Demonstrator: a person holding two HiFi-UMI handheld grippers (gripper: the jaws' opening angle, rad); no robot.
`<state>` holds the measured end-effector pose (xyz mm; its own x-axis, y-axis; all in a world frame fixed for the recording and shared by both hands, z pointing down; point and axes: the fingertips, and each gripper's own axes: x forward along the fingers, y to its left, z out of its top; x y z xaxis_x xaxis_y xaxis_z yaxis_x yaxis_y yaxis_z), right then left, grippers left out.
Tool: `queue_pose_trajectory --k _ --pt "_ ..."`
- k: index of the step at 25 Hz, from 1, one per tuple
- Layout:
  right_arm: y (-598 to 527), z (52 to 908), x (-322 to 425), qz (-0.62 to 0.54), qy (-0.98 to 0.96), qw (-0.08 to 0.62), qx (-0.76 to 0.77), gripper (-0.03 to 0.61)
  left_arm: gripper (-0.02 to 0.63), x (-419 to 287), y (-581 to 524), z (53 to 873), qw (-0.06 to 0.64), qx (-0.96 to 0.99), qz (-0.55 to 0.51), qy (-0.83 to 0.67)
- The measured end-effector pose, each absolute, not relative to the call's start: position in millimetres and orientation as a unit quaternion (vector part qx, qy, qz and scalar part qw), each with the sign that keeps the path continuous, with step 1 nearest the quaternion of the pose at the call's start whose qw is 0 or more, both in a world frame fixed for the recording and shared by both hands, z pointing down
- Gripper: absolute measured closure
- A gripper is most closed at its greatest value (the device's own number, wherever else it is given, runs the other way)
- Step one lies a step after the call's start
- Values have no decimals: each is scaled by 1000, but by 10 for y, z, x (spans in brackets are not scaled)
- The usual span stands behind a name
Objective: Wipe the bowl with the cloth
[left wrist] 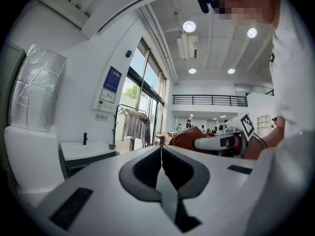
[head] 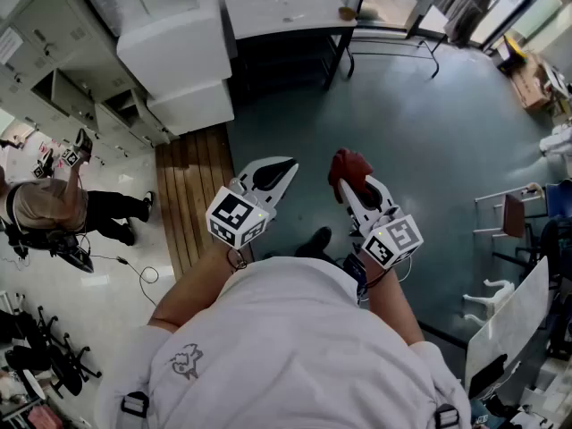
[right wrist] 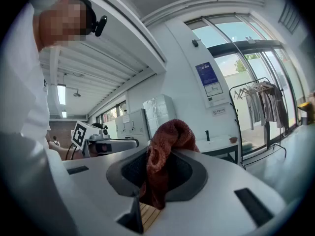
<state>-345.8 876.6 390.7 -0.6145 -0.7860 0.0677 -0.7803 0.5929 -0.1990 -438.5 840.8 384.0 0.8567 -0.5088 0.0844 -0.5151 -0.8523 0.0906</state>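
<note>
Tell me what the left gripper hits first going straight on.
Nothing near: ahead of the left gripper the way looks free, until perhaps the clothes rack far off; depth is unclear.

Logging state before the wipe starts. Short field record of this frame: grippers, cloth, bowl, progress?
left gripper: shut, empty
right gripper: shut on cloth
cloth: red, bunched between the jaws, ends sticking out above and below
bowl: small, on white table, far from both grippers
grippers: held level in front of the person, above the floor
progress: wipe not begun
</note>
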Motion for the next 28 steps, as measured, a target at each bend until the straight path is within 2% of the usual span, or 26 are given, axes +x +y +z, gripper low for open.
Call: queue_pose_trajectory --k 10,28 --pt "8396 4004 -3001 -112 887 21 -448 492 598 -3972 8050 3947 69 959 31 -274" --pt "7586 4106 -1385 -138 894 35 -425 491 598 -2175 7241 4167 91 958 54 -265"
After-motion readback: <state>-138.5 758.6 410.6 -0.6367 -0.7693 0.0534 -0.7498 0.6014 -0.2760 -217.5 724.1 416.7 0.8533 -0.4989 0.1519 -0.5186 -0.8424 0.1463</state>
